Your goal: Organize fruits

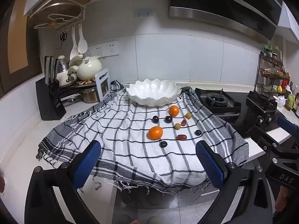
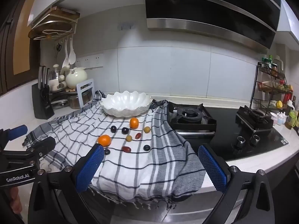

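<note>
A white scalloped bowl (image 1: 174,90) (image 2: 104,103) stands empty at the back of a checked cloth (image 1: 119,130) (image 2: 130,168). On the cloth lie two oranges, one near (image 1: 155,133) (image 2: 104,140) and one far (image 1: 174,110) (image 2: 134,122), with several dark grapes (image 1: 163,144), red grapes (image 1: 181,137) and green grapes (image 1: 177,126) around them. My left gripper (image 1: 148,165) is open and empty, held in front of the counter's edge. My right gripper (image 2: 151,168) is open and empty, to the right of the left one, also short of the fruit.
A black knife block (image 1: 49,100) and pots (image 1: 89,69) stand at the back left. A gas hob (image 2: 190,118) lies right of the cloth, with a spice rack (image 2: 271,87) at the far right. The cloth hangs over the counter's front edge.
</note>
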The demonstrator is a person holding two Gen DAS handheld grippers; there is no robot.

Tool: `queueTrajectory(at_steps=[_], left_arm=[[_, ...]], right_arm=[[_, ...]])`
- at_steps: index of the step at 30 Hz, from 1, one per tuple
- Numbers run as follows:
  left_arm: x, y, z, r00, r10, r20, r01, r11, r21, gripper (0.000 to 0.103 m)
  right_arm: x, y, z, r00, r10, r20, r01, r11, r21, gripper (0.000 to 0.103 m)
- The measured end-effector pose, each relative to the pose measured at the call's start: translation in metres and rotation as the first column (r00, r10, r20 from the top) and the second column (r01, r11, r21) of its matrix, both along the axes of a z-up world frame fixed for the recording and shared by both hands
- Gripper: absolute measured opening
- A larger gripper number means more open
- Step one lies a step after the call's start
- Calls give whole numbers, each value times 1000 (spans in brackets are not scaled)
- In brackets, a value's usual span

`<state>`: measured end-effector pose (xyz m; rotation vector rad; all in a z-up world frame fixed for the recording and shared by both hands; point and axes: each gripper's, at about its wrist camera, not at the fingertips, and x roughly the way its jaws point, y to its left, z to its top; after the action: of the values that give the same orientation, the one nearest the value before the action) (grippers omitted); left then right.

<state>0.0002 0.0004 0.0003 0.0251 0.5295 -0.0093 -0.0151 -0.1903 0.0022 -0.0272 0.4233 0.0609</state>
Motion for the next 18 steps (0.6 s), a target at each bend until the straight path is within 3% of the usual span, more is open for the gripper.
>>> queueTrajectory(at_steps=[1, 18], left_arm=[[-1, -2, 0, 1000, 3, 13, -3, 1000, 25, 103], [-6, -18, 4, 999, -31, -11, 31, 999, -4, 103]], right_arm=[[0, 0, 1, 1000, 1, -1, -1, 1000, 1, 102], [-13, -16, -1, 1000, -26, -17, 26, 1000, 7, 102]])
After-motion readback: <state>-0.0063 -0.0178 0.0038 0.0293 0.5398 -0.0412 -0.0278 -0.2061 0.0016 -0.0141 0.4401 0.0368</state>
